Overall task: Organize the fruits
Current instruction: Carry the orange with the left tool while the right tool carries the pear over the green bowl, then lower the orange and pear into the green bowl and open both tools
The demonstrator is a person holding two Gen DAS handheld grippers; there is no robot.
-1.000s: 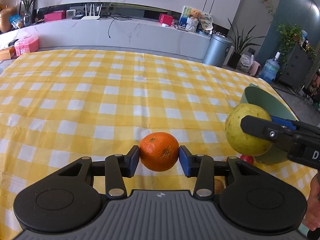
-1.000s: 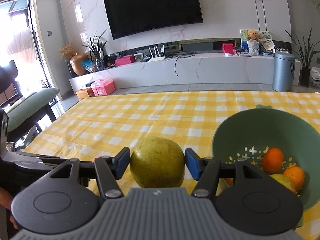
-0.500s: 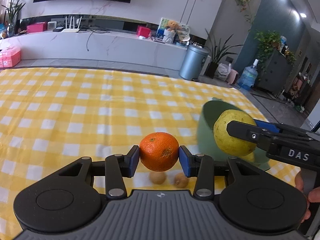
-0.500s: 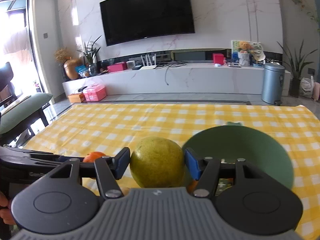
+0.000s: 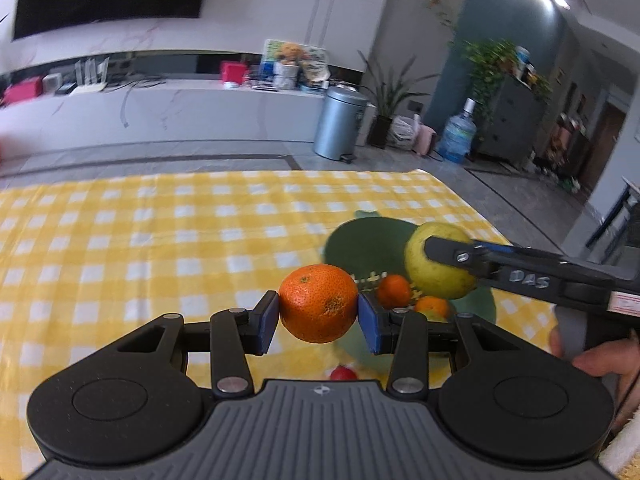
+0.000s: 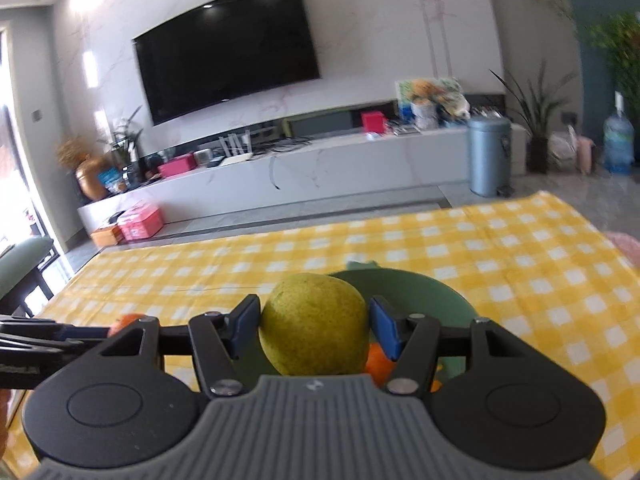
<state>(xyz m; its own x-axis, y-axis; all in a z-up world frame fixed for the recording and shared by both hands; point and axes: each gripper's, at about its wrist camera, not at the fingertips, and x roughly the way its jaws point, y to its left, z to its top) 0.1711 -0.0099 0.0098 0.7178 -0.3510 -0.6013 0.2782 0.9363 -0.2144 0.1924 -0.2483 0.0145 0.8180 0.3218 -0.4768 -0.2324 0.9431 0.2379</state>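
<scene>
My left gripper (image 5: 318, 316) is shut on an orange mandarin (image 5: 318, 302), held in the air above the near left rim of the green bowl (image 5: 364, 240). Two mandarins (image 5: 394, 290) lie inside that bowl. My right gripper (image 6: 314, 330) is shut on a big yellow-green citrus fruit (image 6: 314, 322), held over the green bowl (image 6: 440, 292); from the left wrist that citrus fruit (image 5: 436, 268) hangs above the bowl's right half. A mandarin in the bowl (image 6: 376, 362) peeks out below the right pad.
The table carries a yellow-and-white checked cloth (image 5: 160, 240). A small red fruit (image 5: 343, 373) lies on it just below the left gripper. A hand (image 5: 600, 360) holds the right gripper's handle. The table's right edge (image 6: 592, 224) lies past the bowl.
Both grippers have swung right and risen a little with their fruits, ending over the green bowl. The bowl's inside with its mandarins now shows in the left wrist view.
</scene>
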